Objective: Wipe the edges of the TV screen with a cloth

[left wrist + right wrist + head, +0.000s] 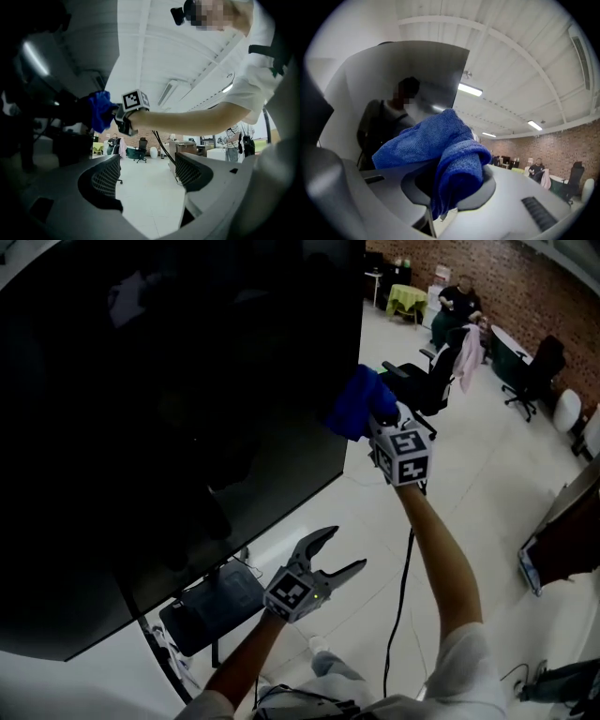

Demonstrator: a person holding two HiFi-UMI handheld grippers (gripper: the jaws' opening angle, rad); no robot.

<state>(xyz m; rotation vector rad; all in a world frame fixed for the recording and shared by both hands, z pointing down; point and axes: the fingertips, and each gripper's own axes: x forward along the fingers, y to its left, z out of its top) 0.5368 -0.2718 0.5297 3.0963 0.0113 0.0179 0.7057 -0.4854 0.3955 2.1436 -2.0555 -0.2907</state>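
A large dark TV screen (169, 409) fills the left of the head view; its right edge runs down near x 385. My right gripper (370, 418) is shut on a blue cloth (359, 401), which presses against that right edge about halfway down. In the right gripper view the blue cloth (440, 150) bulges out between the jaws, with the screen (393, 93) just behind it. My left gripper (330, 559) hangs open and empty below the screen's lower corner. From the left gripper view I see the blue cloth (99, 110) against the dark screen edge.
A black box with cables (211, 607) sits on the TV stand under the screen. A black cable (405, 587) hangs beside my right arm. Office chairs (424, 381), tables and seated people stand on the white floor at the back right, before a brick wall.
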